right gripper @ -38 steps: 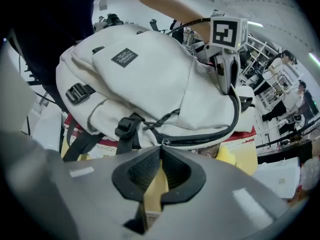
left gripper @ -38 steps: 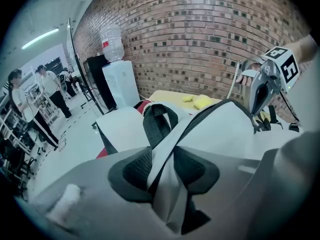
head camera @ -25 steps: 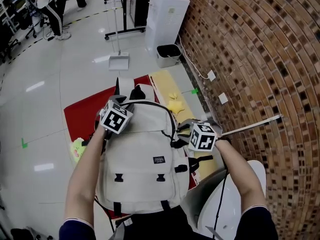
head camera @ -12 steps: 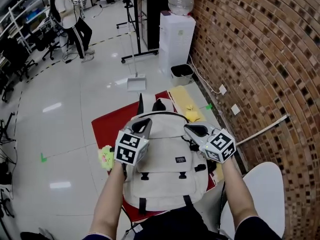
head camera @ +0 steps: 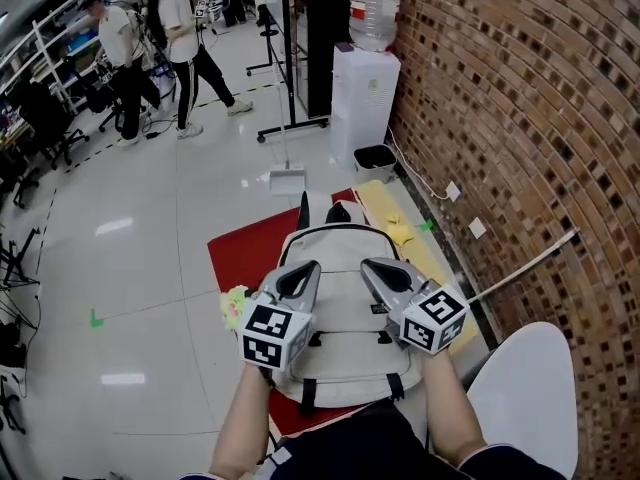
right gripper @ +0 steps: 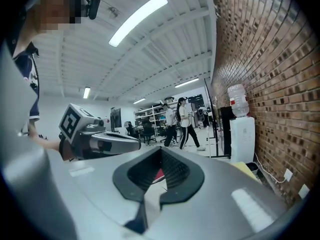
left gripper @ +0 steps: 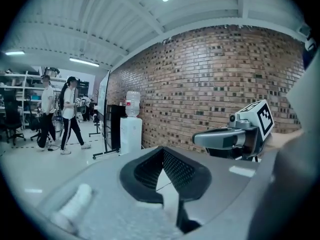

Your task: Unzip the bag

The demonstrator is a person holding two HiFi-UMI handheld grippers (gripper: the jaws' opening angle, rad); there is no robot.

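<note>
The beige backpack (head camera: 345, 313) lies flat on a red mat (head camera: 245, 253) on the floor, its black-edged top and handle toward the far end. Both grippers hang in the air above it and touch nothing. My left gripper (head camera: 306, 270) is over the bag's left half, jaws shut and empty; its own view (left gripper: 162, 151) looks level into the room. Over the right half my right gripper (head camera: 371, 267) is likewise shut and empty (right gripper: 161, 151). Each gripper view shows the other gripper beside it: the right gripper (left gripper: 235, 136) and the left gripper (right gripper: 100, 141).
A brick wall (head camera: 520, 118) runs along the right. A water dispenser (head camera: 365, 93), a small bin (head camera: 377, 158) and a dustpan (head camera: 287, 180) stand beyond the bag. A white chair (head camera: 530, 388) is near right. People (head camera: 185, 48) walk at the back left. A yellow object (head camera: 232, 300) lies at the mat's left.
Both grippers have risen from the bag's top corners and swung to point forward, side by side. The head view has tipped up, so the bag looks smaller and more room shows.
</note>
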